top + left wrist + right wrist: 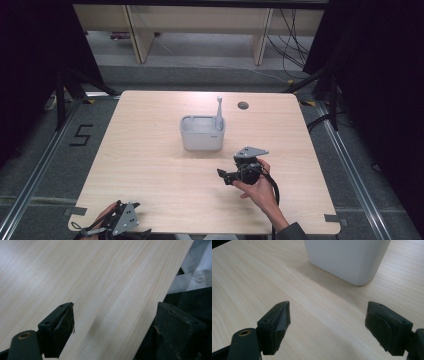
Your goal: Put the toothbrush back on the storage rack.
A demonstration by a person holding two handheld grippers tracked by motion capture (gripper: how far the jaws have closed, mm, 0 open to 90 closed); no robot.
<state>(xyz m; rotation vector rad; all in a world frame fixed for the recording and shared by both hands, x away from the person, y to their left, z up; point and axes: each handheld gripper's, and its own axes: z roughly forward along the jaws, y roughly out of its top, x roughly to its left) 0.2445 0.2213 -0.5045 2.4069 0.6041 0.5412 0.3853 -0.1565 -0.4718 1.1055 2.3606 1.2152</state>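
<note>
A white rectangular tub stands mid-table, and a grey brush-like tool leans upright in its right corner. A hand holds my right gripper just in front and to the right of the tub, jaws pointing left. In the right gripper view, that gripper is open over bare wood, with the tub's wall close ahead. My left gripper rests at the table's near left edge. It is open too, one jaw over the wood and the other past the edge, nothing between them.
The light wooden table has a round cable hole at the back right. A person's white buttoned garment lies beyond the near edge. Wooden furniture legs and cables stand behind the table.
</note>
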